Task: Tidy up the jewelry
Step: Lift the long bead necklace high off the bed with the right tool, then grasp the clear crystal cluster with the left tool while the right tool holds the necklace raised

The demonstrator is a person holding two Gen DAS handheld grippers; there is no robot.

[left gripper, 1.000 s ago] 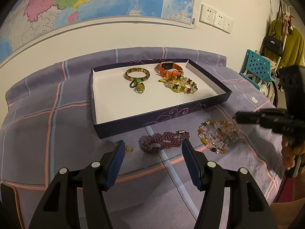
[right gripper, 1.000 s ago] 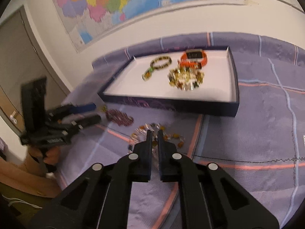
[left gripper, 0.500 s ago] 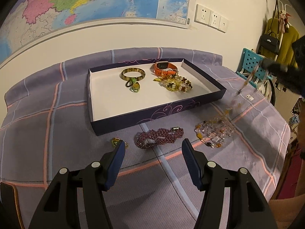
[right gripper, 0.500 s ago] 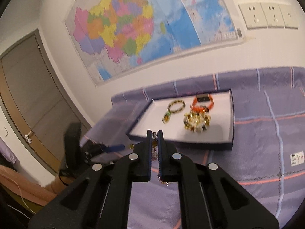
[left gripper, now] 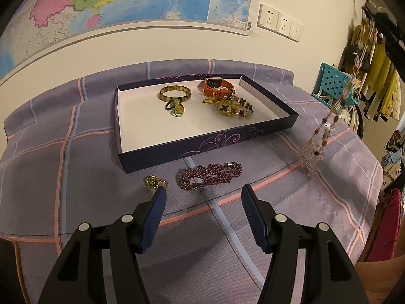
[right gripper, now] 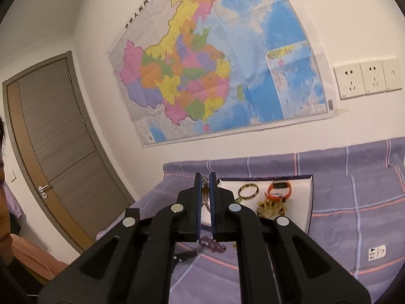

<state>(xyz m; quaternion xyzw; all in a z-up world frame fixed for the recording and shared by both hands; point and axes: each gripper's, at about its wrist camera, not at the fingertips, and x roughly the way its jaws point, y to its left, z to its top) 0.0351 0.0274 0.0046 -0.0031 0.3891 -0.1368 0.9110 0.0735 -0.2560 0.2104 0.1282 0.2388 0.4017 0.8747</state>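
Note:
My right gripper (right gripper: 205, 177) is shut on a long necklace of clear and amber beads (right gripper: 207, 204). In the left wrist view that necklace (left gripper: 329, 124) hangs in a long strand from the right gripper (left gripper: 372, 12) at the top right, and its lower end reaches the purple cloth. My left gripper (left gripper: 203, 197) stands open and empty just above the cloth. A purple beaded bracelet (left gripper: 210, 176) and a small gold piece (left gripper: 154, 182) lie just beyond its fingertips. The dark blue box (left gripper: 207, 149) behind them holds a bangle (left gripper: 175, 93), an orange watch (left gripper: 217, 84) and a yellow bead bracelet (left gripper: 233, 105).
A checked purple cloth (left gripper: 76, 177) covers the table, which drops off at the right. A teal chair (left gripper: 331, 83) and hanging clothes (left gripper: 379, 76) stand to the right of it. A wall map (right gripper: 215, 76), sockets (right gripper: 367, 81) and a door (right gripper: 50, 139) lie behind.
My right gripper has risen high with the necklace, pulling it up off the cloth into a hanging strand. The left gripper has stayed in place, open.

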